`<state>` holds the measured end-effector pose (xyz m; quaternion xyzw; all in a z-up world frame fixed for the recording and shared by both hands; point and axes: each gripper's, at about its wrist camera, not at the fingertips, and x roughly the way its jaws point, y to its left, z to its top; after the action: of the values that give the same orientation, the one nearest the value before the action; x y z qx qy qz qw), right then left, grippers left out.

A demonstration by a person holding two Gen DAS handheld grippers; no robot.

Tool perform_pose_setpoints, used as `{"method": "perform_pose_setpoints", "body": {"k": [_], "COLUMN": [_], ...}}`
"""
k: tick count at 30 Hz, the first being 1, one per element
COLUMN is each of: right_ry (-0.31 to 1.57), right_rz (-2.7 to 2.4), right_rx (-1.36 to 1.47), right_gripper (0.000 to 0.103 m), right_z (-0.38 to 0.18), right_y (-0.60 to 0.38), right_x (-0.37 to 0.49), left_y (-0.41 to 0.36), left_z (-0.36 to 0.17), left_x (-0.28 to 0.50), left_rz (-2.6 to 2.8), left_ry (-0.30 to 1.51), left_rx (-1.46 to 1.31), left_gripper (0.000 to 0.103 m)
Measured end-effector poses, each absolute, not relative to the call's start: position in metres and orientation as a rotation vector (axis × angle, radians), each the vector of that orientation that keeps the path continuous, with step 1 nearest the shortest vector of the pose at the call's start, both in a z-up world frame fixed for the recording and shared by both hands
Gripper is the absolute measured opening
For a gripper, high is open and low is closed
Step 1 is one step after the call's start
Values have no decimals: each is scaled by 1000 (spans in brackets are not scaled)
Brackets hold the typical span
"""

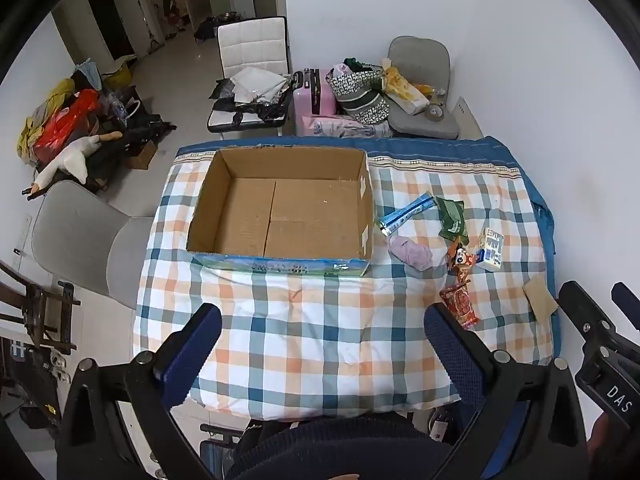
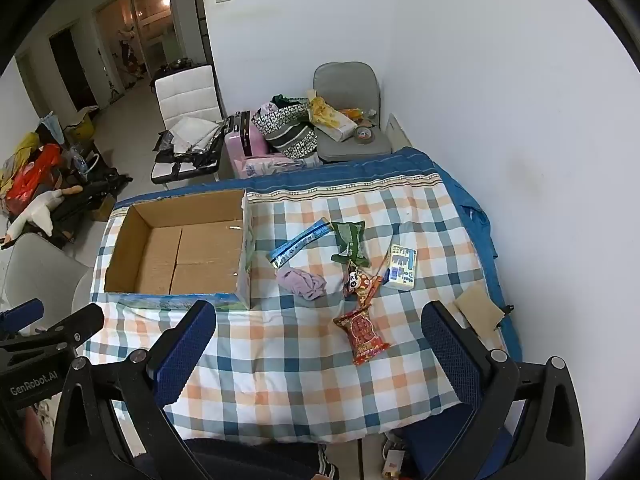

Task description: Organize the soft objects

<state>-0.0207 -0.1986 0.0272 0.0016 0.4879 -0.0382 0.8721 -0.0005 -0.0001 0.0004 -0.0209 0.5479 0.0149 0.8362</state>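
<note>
So: my left gripper (image 1: 322,344) spread, holding nothing, above the checked surface (image 1: 304,320). Cardboard box (image 1: 280,208) sits left; purple cloth (image 2: 302,282), green pouch (image 2: 348,242), red snack pack (image 2: 362,334) lie right of it. My right gripper (image 2: 320,340) spread too.

cardboard box (image 1: 280,216): open, empty | lilac cloth (image 2: 302,283): crumpled, right of box, on checked quilt

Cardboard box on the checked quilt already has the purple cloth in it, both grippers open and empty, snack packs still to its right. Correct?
Not quite. The cardboard box is empty; the right wrist view shows the purple cloth lying on the checked quilt beside it, among the snack packs. Left gripper and right gripper are indeed open and empty.
</note>
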Motion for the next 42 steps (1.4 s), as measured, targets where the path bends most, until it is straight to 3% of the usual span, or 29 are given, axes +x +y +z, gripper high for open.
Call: {"method": "perform_pose_setpoints", "body": {"k": [42], "right_ry": [1048], "right_rz": [-86], "right_rx": [-33], "right_gripper": [103], "right_z": [25], "right_y": [-197], "right_x": [-12], "left_y": [4], "left_z": [-1], "left_x": [4], "left_rz": [53], "left_ry": [1179], "left_rx": [-45], "left_gripper": [103]}}
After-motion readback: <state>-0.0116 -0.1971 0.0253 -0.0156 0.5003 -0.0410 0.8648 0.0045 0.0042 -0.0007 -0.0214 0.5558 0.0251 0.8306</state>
